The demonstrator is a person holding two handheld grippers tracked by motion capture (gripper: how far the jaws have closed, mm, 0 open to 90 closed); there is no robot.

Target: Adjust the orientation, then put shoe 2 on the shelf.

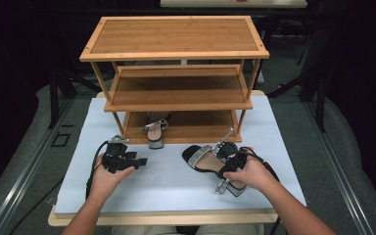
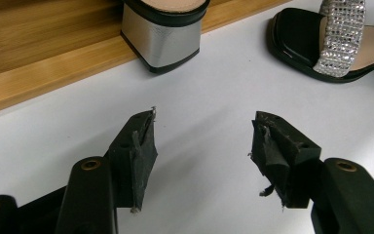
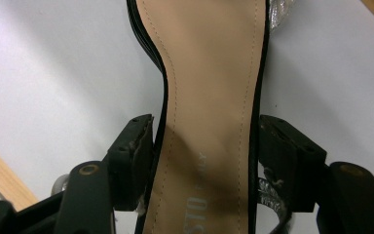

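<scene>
The black sandal [image 1: 210,161] with a rhinestone strap [image 1: 197,155] was lain on the white tabletop [image 1: 166,191], just in front of the wooden shoe rack [image 1: 176,83]. The right gripper [image 1: 232,164] was closed on the sandal, its jaws pressed against both edges of the tan insole [image 3: 209,97] near the heel. The left gripper [image 1: 122,160] was rested on the tabletop well apart from the sandal, its jaws spread wide and empty. A matching sandal [image 1: 155,132] was stood on the rack's bottom shelf, its silver block heel [image 2: 161,41] overhanging the shelf edge near the left gripper.
</scene>
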